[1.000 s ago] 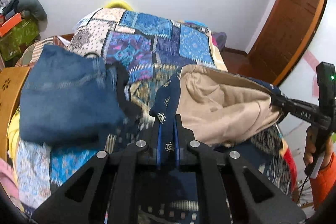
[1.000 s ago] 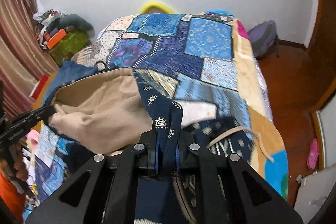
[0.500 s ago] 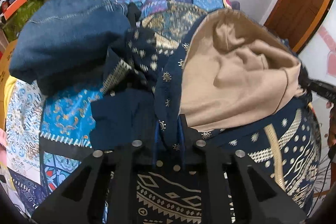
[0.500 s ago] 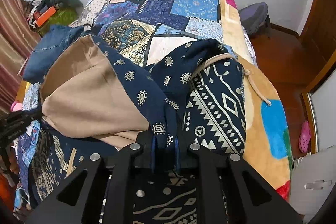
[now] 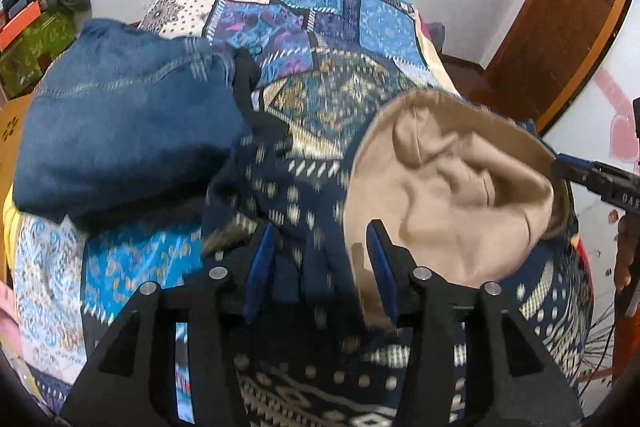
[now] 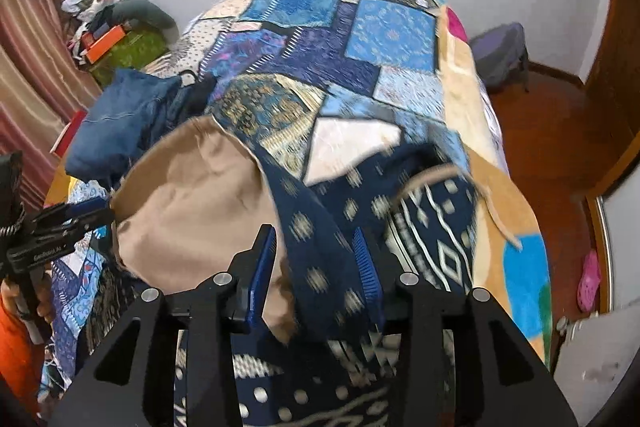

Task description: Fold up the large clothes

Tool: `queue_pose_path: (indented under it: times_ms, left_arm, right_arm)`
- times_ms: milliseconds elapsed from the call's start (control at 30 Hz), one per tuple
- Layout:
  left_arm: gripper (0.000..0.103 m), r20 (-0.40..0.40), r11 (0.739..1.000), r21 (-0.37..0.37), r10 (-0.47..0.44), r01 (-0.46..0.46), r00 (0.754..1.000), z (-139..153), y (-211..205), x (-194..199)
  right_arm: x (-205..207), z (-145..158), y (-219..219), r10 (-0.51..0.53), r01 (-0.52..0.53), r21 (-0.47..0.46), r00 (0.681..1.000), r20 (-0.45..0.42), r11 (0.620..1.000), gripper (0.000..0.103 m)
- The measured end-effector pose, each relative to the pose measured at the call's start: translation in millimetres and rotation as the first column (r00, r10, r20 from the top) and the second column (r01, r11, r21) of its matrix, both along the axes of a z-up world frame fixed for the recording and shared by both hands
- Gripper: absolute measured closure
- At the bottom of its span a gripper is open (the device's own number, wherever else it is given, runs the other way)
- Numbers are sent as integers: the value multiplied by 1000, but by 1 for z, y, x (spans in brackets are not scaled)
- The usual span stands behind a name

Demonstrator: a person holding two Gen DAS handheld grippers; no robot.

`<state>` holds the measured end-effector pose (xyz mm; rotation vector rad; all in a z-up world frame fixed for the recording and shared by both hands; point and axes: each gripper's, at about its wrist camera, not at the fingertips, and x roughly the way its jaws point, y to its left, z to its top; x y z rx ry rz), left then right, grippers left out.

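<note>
A fold is being finished: the navy patterned garment (image 5: 304, 211), tan lining up, is being laid on the bed (image 5: 304, 27). The left gripper (image 5: 320, 251) and right gripper (image 6: 316, 247) have just been opening; the hem lies loose between spread fingers. Next, withdrawal without dragging cloth is called for.

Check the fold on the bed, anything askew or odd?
Yes. The navy patterned garment is bunched, its tan lining turned outward and billowing. A drawstring trails loose over the bed cover. Both hand-held grippers have just been opening, with the hem between them.
</note>
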<state>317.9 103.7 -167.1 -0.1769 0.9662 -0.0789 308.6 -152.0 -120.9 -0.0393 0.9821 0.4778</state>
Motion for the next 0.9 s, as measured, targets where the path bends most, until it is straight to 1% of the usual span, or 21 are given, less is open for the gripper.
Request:
queue_pose_path:
  times_ms: [100,200,267,400,500,533,567,600,633,667,700,733,800,900]
  left_arm:
    - [56,1,1000,-10,-9,9,1000,-1,-3,19]
    - [56,-10,999,-9,-31,31,999,-8,-9,37]
    - [56,-21,999,-3,-44,44,999,-14,-13,46]
    - [56,-36,998,9,-56,56,998,-27,-18,57]
    - [56,-44,998,2,-62,63,997,-33,-19,63]
    - [59,-45,998,0,-63,63,997,-35,-20,64]
    - [70,-44,998,-5,-63,62,997,-36,-20,64]
    - [77,-47,998,-8,-63,62,997,-36,-21,65]
    - [84,-49,999,-3,-53,53,997,-36,-21,65]
    - [91,-43,999,0,-44,44,998,-35,-20,64]
    - [94,-38,999,-11,-41,41,998,-33,-19,62]
    - [96,-35,998,-41,-43,41,998,-29,-17,59]
    - [97,-23,995,-88,-44,42,999,-21,-14,51]
    - [97,13,992,-114,-49,50,999,-1,-14,35]
  right_arm:
    - [11,-1,12,20,-20,-6,1000,7,1000,66]
    - [25,-8,23,47,-47,-15,999,-9,999,66]
    - [33,-16,29,56,-57,-23,998,-34,998,66]
    - [45,-34,35,56,-57,-4,995,-85,998,66]
    - [45,-36,36,52,-52,6,997,-63,999,66]
    - [45,-36,37,53,-53,5,997,-61,999,66]
    - [45,-35,38,56,-55,6,997,-59,998,66]
    - [46,-35,39,62,-62,6,996,-58,998,72]
    - [45,-34,40,69,-69,6,996,-58,998,83]
    - [44,-33,40,72,-71,5,996,-61,997,87]
    - [43,-31,40,72,-71,8,996,-60,997,90]
    - [43,-29,39,70,-69,14,996,-57,997,93]
    - [38,-20,35,54,-53,31,998,-38,998,94]
    - [28,-4,29,48,-47,56,999,-16,997,96]
